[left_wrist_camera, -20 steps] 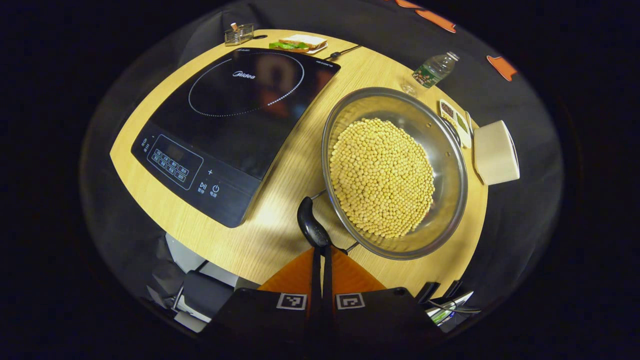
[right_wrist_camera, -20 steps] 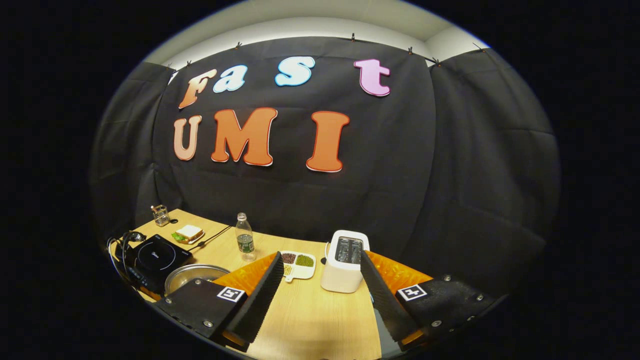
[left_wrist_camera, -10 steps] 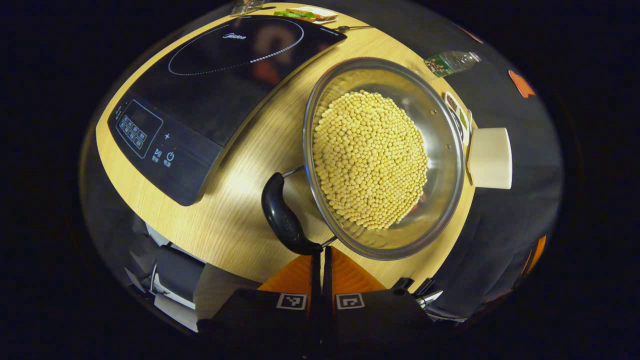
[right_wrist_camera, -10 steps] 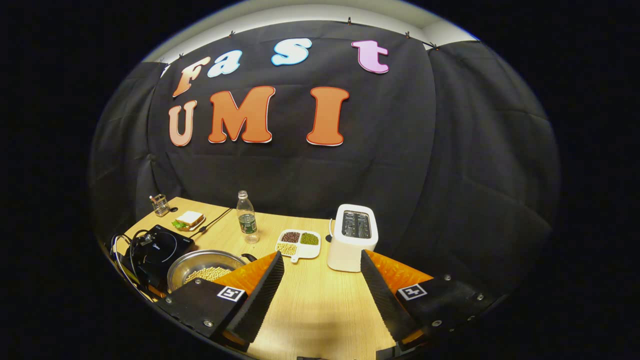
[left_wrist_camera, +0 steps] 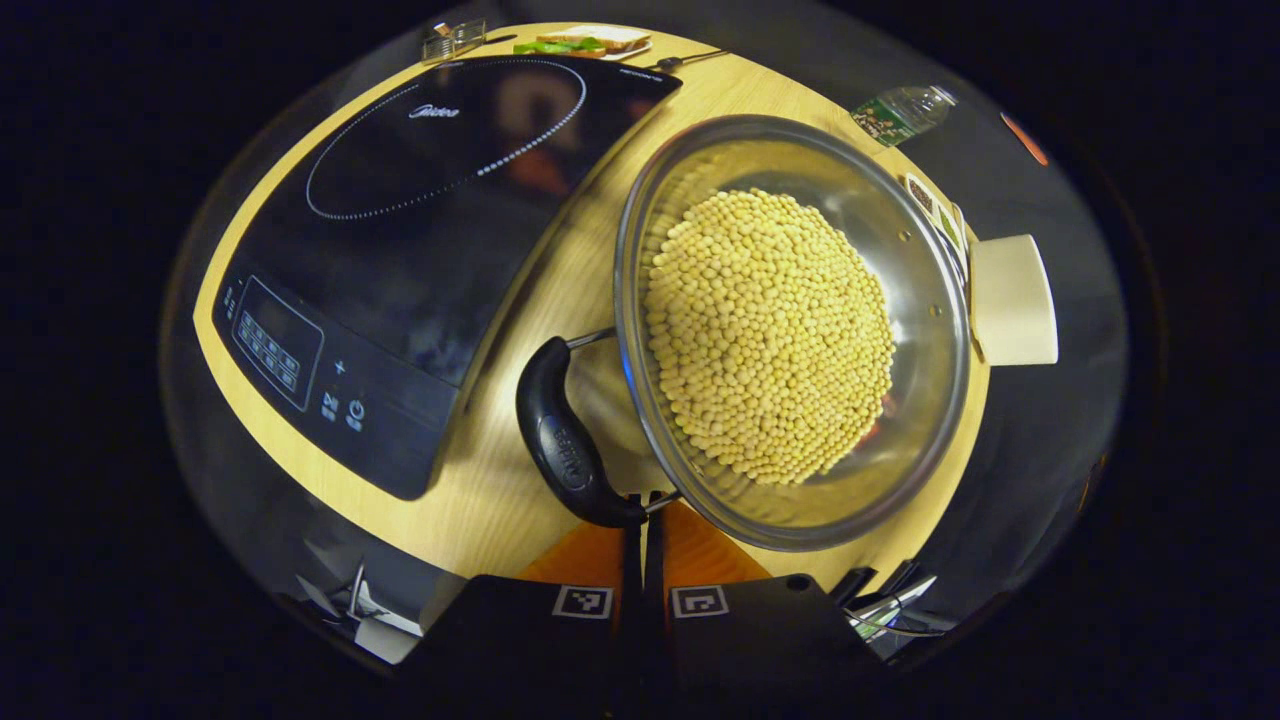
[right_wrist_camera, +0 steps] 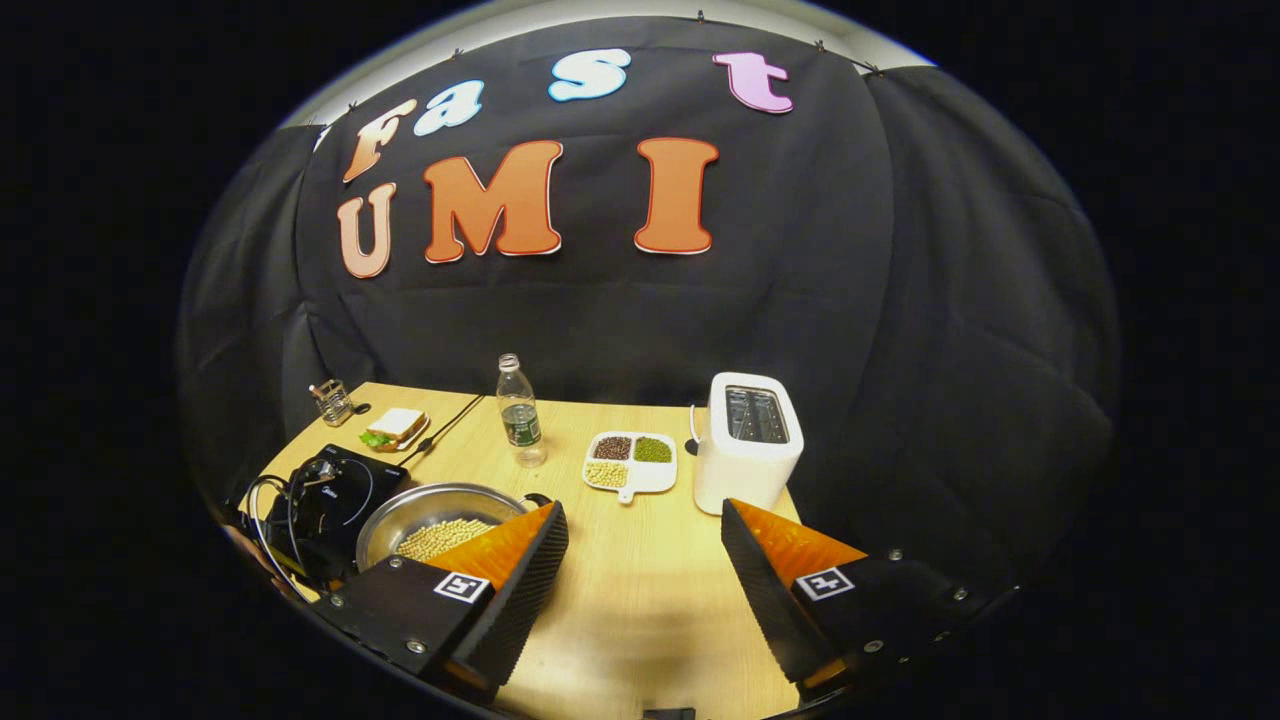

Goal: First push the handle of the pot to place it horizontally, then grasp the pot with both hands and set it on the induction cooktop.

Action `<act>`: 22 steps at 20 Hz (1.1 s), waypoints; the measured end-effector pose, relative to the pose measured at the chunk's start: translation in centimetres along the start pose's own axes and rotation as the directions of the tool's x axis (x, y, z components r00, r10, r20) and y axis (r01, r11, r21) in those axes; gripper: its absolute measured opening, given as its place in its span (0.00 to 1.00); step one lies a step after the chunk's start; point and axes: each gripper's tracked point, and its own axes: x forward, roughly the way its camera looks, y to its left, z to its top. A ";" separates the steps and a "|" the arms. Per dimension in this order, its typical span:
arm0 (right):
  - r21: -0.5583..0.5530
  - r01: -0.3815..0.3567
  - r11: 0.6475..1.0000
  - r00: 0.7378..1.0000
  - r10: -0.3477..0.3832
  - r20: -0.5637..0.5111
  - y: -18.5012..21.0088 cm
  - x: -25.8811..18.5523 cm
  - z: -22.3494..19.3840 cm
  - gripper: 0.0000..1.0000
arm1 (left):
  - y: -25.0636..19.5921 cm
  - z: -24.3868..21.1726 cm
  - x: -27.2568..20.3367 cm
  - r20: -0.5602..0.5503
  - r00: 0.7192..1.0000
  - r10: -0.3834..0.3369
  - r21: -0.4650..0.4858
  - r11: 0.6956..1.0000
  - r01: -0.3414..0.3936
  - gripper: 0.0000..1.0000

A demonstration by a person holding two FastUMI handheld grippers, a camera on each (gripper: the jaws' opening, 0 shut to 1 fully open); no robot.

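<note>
In the left gripper view a steel pot (left_wrist_camera: pixel 905 255) full of yellow beans (left_wrist_camera: pixel 770 330) stands on the wooden table, right of the black induction cooktop (left_wrist_camera: pixel 420 230). Its black handle (left_wrist_camera: pixel 560 440) lies flat, sticking out of the pot's left side toward the cooktop. My left gripper (left_wrist_camera: pixel 643 515) is shut with nothing between its fingers, and its tips touch the handle's near end. In the right gripper view my right gripper (right_wrist_camera: pixel 642 512) hangs open above the table, right of the pot (right_wrist_camera: pixel 425 500) and the cooktop (right_wrist_camera: pixel 335 490). The pot's other handle (right_wrist_camera: pixel 538 498) peeks out behind the right gripper's left finger.
A white toaster (right_wrist_camera: pixel 750 440), a divided dish of beans (right_wrist_camera: pixel 632 462) and a water bottle (right_wrist_camera: pixel 520 415) stand behind and right of the pot. A sandwich (right_wrist_camera: pixel 397 425) and a glass holder (right_wrist_camera: pixel 333 400) sit at the far left corner. The table's front edge (left_wrist_camera: pixel 440 530) runs just below the handle.
The pot's handle has swung from upright to lying flat beside the pot under my shut left gripper. The right gripper's view has tilted down, showing more table.
</note>
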 end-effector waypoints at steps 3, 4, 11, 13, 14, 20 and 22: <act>0.016 -0.021 1.000 1.000 0.022 -0.022 1.2 0.5 -0.4 0.96 | 1.0 1.9 0.9 0.046 0.999 0.017 0.018 1.000 -0.018 0.08; 0.020 -0.027 0.999 0.999 0.028 -0.032 1.7 0.8 -0.5 0.96 | 1.2 2.7 1.0 0.070 0.997 0.023 0.033 0.999 -0.025 0.08; 0.023 -0.065 0.998 0.992 0.067 -0.107 4.4 2.7 -2.3 0.96 | 2.7 8.4 1.0 0.241 0.970 0.027 0.101 0.994 -0.053 0.10; 0.010 -0.075 0.997 0.987 0.076 -0.141 5.3 3.4 -3.2 0.96 | 2.5 9.6 1.1 0.272 0.962 0.010 0.137 0.989 -0.049 0.08; 0.002 -0.080 0.997 0.984 0.079 -0.160 5.7 3.9 -3.6 0.96 | 2.3 9.9 1.1 0.285 0.959 -0.002 0.153 0.987 -0.043 0.08; -0.045 -0.111 0.993 0.952 0.093 -0.291 8.1 7.5 -6.7 0.96 | 1.0 12.1 1.5 0.314 0.945 -0.095 0.261 0.965 0.010 0.08; -0.077 -0.106 0.991 0.938 0.074 -0.338 8.3 9.4 -8.0 0.96 | 0.7 12.9 1.6 0.325 0.939 -0.110 0.299 0.954 0.008 0.08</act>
